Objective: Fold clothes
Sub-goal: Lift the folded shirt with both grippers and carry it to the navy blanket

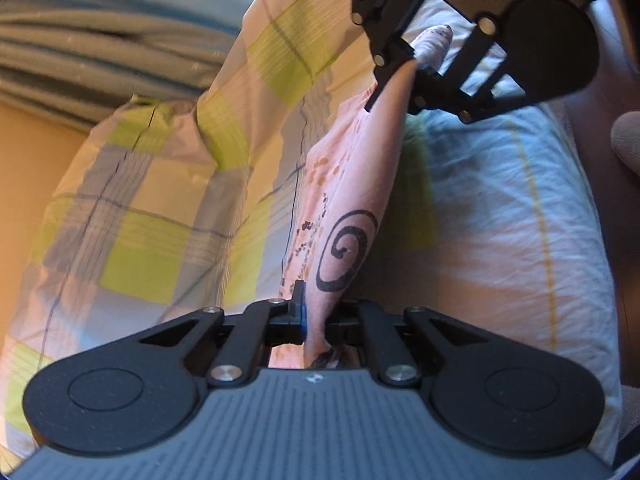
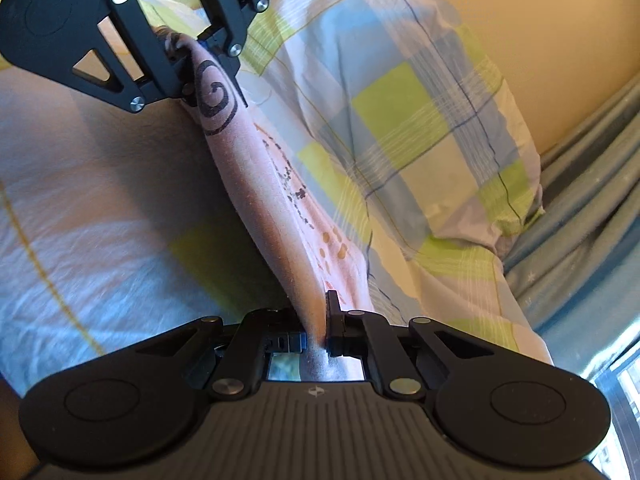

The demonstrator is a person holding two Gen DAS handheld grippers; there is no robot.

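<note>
A pink garment [image 1: 352,184] with a black spiral print and small dots is stretched taut between my two grippers above a bed. My left gripper [image 1: 316,320] is shut on one end of it, just past the spiral. In the left wrist view, the right gripper [image 1: 408,68] pinches the other end at the top. In the right wrist view, my right gripper [image 2: 318,332] is shut on the pink garment [image 2: 276,184], and the left gripper [image 2: 200,60] clamps the spiral end at the upper left.
Below lies a checked sheet [image 1: 500,208] in white, blue and lime. A matching checked pillow [image 2: 432,120] sits beside the garment. A folded blue blanket [image 1: 92,40] lies past the pillow. A yellow wall [image 2: 540,20] stands behind. A sock-covered foot [image 1: 628,140] shows at the right edge.
</note>
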